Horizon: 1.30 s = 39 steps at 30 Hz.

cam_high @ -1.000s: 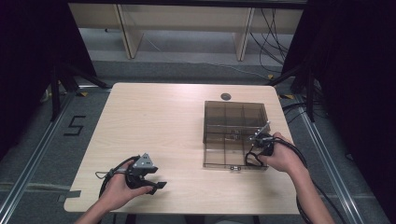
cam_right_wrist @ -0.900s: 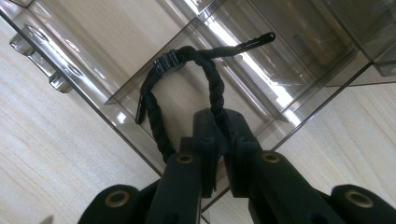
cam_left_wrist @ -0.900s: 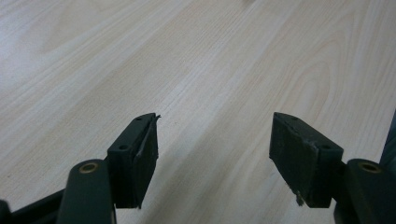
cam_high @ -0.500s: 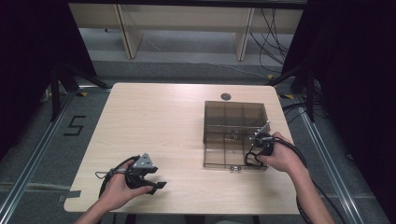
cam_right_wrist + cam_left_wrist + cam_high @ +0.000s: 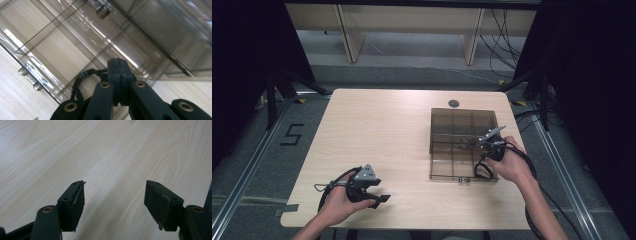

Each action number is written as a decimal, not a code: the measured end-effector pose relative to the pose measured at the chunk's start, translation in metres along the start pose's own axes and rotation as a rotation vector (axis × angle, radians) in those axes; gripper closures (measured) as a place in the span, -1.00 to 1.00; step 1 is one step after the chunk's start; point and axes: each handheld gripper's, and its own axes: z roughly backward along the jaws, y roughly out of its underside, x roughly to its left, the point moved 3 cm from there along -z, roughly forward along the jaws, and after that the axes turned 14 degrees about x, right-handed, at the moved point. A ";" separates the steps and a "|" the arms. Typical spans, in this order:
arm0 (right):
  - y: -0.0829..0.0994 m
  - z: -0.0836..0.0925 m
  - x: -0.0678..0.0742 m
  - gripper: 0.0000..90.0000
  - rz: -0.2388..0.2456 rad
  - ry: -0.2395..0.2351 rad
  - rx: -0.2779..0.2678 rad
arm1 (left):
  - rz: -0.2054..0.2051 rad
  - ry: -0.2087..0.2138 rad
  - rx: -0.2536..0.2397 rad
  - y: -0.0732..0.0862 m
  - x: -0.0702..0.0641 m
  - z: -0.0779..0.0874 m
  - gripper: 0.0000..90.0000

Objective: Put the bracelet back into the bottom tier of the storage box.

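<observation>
Smoke-tinted transparent plastic organiser box (image 5: pixel 463 142) sits on the right half of the pale wood-grain table (image 5: pixel 382 135), its interior split by thin dividers into compartments and a small metal latch (image 5: pixel 29 77) showing on its near edge. The right gripper (image 5: pixel 488 143) hangs over the box's right-hand side, tilted down into it, with the person's right hand (image 5: pixel 507 162) wrapped around its body. In the right gripper view its fingers (image 5: pixel 120 75) have just been closing and now meet pad to pad with nothing visible between them; a black cable loop (image 5: pixel 80 80) lies just below them against the clear wall. A small dark round piece (image 5: pixel 102 11) rests farther inside one compartment, well apart from the tips. Judging by that pose, the right hand is working at the box's contents or a divider, and the closed tips give a narrow point that fits between the partitions.

The left gripper (image 5: pixel 373 192) rests low near the table's front left corner, well away from the box, fingers (image 5: pixel 72 202) spread wide over bare wood, apparently parked to leave the work clear.
</observation>
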 end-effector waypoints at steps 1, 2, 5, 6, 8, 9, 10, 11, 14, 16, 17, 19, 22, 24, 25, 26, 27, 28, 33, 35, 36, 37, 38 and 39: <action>-0.001 -0.001 0.001 1.00 -0.007 -0.001 -0.004 | -0.004 0.000 0.003 0.000 0.000 0.000 -0.28; -0.003 -0.004 0.002 1.00 0.000 -0.002 0.001 | -0.004 -0.005 0.001 0.000 0.001 0.000 -0.28; -0.008 -0.009 0.003 1.00 0.001 -0.001 -0.024 | -0.008 -0.006 0.002 0.000 0.002 0.000 -0.28; -0.009 -0.010 0.004 1.00 -0.001 0.004 -0.022 | -0.006 -0.005 0.002 0.000 0.001 0.000 -0.28; -0.009 -0.012 0.005 1.00 0.004 -0.004 -0.012 | -0.003 -0.005 0.002 0.000 0.001 0.000 -0.28; -0.010 -0.015 0.006 1.00 0.016 0.005 -0.012 | -0.004 -0.006 0.003 0.000 0.001 0.000 -0.28; -0.010 -0.017 0.007 1.00 0.015 0.004 -0.010 | -0.003 -0.006 0.002 0.000 0.001 0.000 -0.28; -0.010 -0.018 0.008 1.00 0.013 0.006 -0.007 | 0.000 -0.002 -0.002 0.000 0.000 0.000 -0.28; -0.012 -0.018 0.008 1.00 0.016 0.025 -0.018 | 0.000 0.000 -0.002 0.000 0.000 0.001 -0.28; -0.012 -0.019 0.007 1.00 0.019 0.038 -0.017 | -0.002 -0.008 0.003 0.000 0.001 0.000 -0.28; -0.011 -0.019 0.007 1.00 0.017 0.042 -0.013 | -0.002 0.000 -0.001 0.000 0.000 0.000 -0.28; -0.011 -0.021 0.006 1.00 0.016 0.054 -0.005 | 0.001 0.000 -0.003 0.000 0.000 0.001 -0.28; -0.010 -0.022 0.004 1.00 0.023 0.078 0.011 | 0.005 0.001 -0.007 0.000 0.000 0.000 -0.28; -0.009 -0.023 0.002 1.00 0.036 0.083 0.020 | -0.002 -0.001 -0.001 0.000 0.000 0.001 -0.28; -0.008 -0.022 0.002 1.00 0.007 0.088 0.032 | -0.001 -0.001 -0.002 0.000 0.000 0.001 -0.28; -0.007 -0.022 0.001 1.00 0.017 0.083 0.032 | -0.002 -0.001 -0.002 0.000 0.000 0.001 -0.28; -0.007 -0.021 0.000 1.00 0.012 0.091 0.038 | -0.002 -0.001 -0.002 0.000 0.000 0.001 -0.28; -0.006 -0.020 0.000 1.00 0.012 0.081 0.046 | -0.001 -0.001 -0.002 0.000 0.000 0.001 -0.28; -0.002 -0.018 -0.003 1.00 -0.015 0.083 0.078 | -0.001 -0.001 -0.002 0.000 0.000 0.001 -0.28; -0.001 -0.018 -0.003 1.00 -0.011 0.083 0.091 | -0.001 -0.002 -0.003 0.000 0.000 0.001 -0.28; -0.001 -0.018 -0.002 1.00 -0.016 0.082 0.096 | -0.001 -0.002 -0.004 0.000 0.000 0.001 -0.28; 0.000 -0.016 -0.002 1.00 -0.010 0.088 0.109 | -0.004 -0.001 -0.004 0.000 0.000 0.001 -0.28; 0.000 -0.016 -0.001 1.00 -0.013 0.075 0.109 | -0.003 -0.002 -0.004 0.000 0.001 0.001 -0.28; 0.001 -0.014 -0.001 1.00 -0.006 0.078 0.118 | -0.005 -0.002 -0.002 0.001 0.001 0.001 -0.28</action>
